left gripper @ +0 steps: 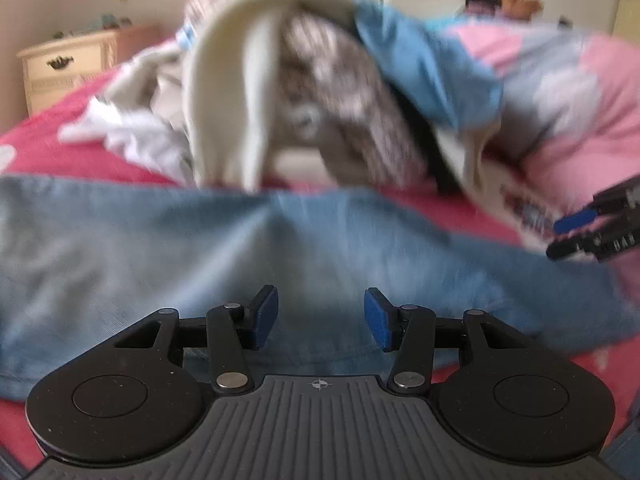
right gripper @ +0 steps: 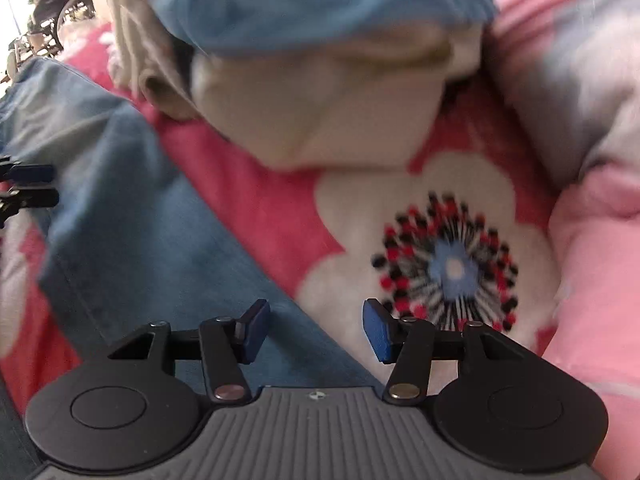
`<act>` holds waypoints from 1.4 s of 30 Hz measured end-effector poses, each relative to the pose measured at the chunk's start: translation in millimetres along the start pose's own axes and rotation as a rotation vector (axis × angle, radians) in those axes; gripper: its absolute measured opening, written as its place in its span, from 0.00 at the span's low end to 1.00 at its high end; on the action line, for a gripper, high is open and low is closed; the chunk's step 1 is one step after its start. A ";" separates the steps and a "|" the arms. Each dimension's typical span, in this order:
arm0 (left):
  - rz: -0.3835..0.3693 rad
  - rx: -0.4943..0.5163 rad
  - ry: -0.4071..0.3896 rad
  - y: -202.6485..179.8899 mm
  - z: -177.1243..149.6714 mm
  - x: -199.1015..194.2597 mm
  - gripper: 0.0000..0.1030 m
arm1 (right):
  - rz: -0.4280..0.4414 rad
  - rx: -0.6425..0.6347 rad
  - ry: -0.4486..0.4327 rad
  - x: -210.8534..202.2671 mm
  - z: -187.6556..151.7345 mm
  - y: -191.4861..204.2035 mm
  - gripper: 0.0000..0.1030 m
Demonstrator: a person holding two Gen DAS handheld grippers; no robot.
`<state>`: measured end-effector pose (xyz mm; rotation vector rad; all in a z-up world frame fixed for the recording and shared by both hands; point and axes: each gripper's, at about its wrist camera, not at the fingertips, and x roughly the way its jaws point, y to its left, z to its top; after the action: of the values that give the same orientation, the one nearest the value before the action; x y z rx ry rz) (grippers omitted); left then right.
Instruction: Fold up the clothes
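My left gripper (left gripper: pixel 321 318) hangs just above a pair of faded blue jeans (left gripper: pixel 168 256), its jaws apart with nothing between them. The jeans lie flat across the red bedspread (left gripper: pixel 48 148), stretching from the left edge of my left wrist view well over to the right. Behind them sits a heap of unfolded clothes (left gripper: pixel 280 92): a cream garment (left gripper: pixel 224 80) draped over the top, a brown-and-white patterned piece (left gripper: pixel 340 96) under it, a light blue one (left gripper: pixel 424 68) to the right and something white and crumpled (left gripper: pixel 132 132) at the left foot of the heap (all rather blurred). A pink and grey quilt (left gripper: pixel 568 92) is bunched up at the right, and a cream chest of drawers (left gripper: pixel 68 68) stands by the wall at the far left.

My right gripper (right gripper: pixel 316 330) also has its jaws apart and empty. It sits over the edge of the jeans (right gripper: pixel 120 200), where the denim meets a large white flower (right gripper: pixel 420 216) printed on the bedspread (right gripper: pixel 256 204). Ahead of it the cream garment (right gripper: pixel 320 116) rests on the bed with the light blue one (right gripper: pixel 304 4) on top, and the quilt (right gripper: pixel 572 92) rises at the right. Each gripper shows at the edge of the other's view; they are well apart.
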<state>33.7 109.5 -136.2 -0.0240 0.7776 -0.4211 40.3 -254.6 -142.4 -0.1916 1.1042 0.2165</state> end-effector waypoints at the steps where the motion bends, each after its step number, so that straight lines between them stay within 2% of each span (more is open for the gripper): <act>1: 0.008 0.004 0.017 -2.2 -3.3 4.5 0.46 | 0.014 -0.001 0.015 3.7 -1.7 -4.9 0.55; 5: 0.017 0.010 0.013 -4.7 -12.6 4.2 0.46 | 0.082 0.026 0.071 7.5 -5.3 -17.8 0.57; 6: 0.015 0.010 0.012 -4.6 -13.8 3.9 0.46 | 0.095 0.029 0.084 7.1 -6.2 -19.4 0.54; 8: 0.012 0.011 0.011 -3.0 -15.8 5.4 0.46 | 0.079 -0.041 0.094 1.6 -9.7 -8.1 0.30; 9: 0.011 0.013 0.009 -2.9 -15.9 5.7 0.46 | 0.061 -0.085 0.096 -1.6 -11.4 -1.1 0.22; 10: 0.011 0.017 0.007 -3.2 -15.8 5.6 0.46 | 0.020 -0.136 0.095 -5.9 -14.7 6.2 0.10; 11: 0.011 0.024 0.005 -3.2 -16.9 6.2 0.46 | -0.015 -0.182 0.089 -9.3 -16.4 13.4 0.09; 16: 0.011 0.048 -0.003 -6.0 -17.7 3.4 0.47 | -0.286 -0.400 0.049 -16.8 -21.4 37.9 0.08; 19: 0.002 0.052 -0.003 -6.3 -17.6 4.0 0.47 | -0.328 -0.393 0.085 -1.7 -20.7 37.2 0.09; 21: 0.005 0.066 -0.005 -7.8 -18.3 4.6 0.47 | -0.405 -0.445 0.116 13.6 -25.3 39.7 0.25; 22: 0.007 0.073 -0.006 -8.5 -18.6 4.9 0.47 | -0.442 -0.460 0.115 17.6 -26.7 39.3 0.44; 23: 0.008 0.080 -0.007 -9.1 -18.9 5.1 0.47 | -0.455 -0.432 0.099 11.8 -24.7 35.8 0.50; 25: 0.008 0.090 -0.005 -9.1 -18.8 4.9 0.47 | -0.480 -0.325 0.053 -8.9 -19.1 24.2 0.50; 27: 0.006 0.093 -0.003 -7.5 -19.0 4.5 0.47 | -0.492 -0.192 -0.022 -43.3 -16.4 12.5 0.50; 30: 0.006 0.101 -0.007 -6.6 -20.2 3.3 0.47 | -0.419 0.002 -0.120 -99.9 -28.8 2.7 0.50; 33: 0.011 0.112 -0.011 -8.6 -21.4 3.4 0.48 | -0.313 0.057 -0.095 -119.2 -52.7 12.9 0.44; 37: 0.020 0.112 -0.005 -10.2 -20.0 3.5 0.48 | -0.306 -0.104 -0.017 -103.3 -87.0 47.1 0.38; 42: 0.038 0.119 0.010 -11.7 -18.3 1.4 0.48 | -0.343 -0.365 0.059 -81.7 -110.3 75.4 0.40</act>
<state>17.8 100.7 -148.2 0.1043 0.7607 -0.4315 -110.2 -217.0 -120.7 -0.7108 1.0652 0.1036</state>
